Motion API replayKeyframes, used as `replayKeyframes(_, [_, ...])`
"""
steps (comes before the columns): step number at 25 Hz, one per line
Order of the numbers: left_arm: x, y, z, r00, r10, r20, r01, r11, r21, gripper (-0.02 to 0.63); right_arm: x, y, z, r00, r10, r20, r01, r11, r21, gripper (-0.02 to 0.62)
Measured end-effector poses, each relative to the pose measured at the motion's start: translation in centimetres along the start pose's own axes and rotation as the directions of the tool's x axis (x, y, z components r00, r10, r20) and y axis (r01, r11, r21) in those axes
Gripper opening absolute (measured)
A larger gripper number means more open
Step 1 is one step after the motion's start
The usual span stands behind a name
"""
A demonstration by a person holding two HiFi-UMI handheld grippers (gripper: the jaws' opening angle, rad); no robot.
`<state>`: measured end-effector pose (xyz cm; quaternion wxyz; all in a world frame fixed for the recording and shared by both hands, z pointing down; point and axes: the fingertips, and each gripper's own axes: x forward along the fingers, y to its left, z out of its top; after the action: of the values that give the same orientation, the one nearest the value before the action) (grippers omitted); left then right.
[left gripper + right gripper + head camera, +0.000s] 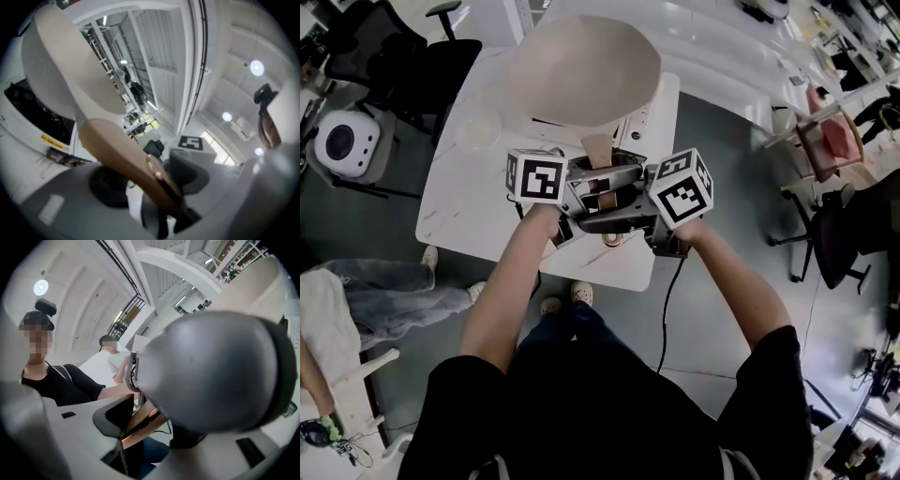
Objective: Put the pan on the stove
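Observation:
The pan (581, 70) is a large beige bowl with a wooden handle (598, 150), held up tilted over the white table (459, 202). Under it, mostly hidden, is the white stove (639, 117); its black top (33, 117) shows in the left gripper view, below the pan (61, 61). My left gripper (598, 185) is shut on the handle (126, 154), which runs between its jaws. My right gripper (617, 214) comes in from the right and is shut on the same handle (140, 420) nearer its end. The left gripper's grey body (211, 376) fills most of the right gripper view.
A small pale dish (478, 129) lies on the table's left part. A black office chair (403, 56) and a white round device (342, 141) stand at the far left, more chairs (830, 141) at the right. A seated person's legs (384, 295) are at the left.

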<state>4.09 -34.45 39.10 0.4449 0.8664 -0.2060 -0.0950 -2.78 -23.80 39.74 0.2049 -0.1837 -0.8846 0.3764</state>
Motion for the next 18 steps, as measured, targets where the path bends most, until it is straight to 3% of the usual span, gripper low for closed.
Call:
replayKeyframes(10, [2.4, 2.4, 0.8, 1.0, 0.016, 0.019, -0.015, 0.998, -0.062, 0.258, -2.4, -2.2, 0.3, 0.999, 0.04, -0.005, -0.039, 0.998, 0.053, 0.21])
replayKeyframes(18, [3.3, 3.8, 0.8, 0.999, 0.044, 0.015, -0.043, 0.997, -0.068, 0.259, -3.1, -3.5, 0.1, 0.999, 0.05, -0.004, -0.05, 0.996, 0.068, 0.21])
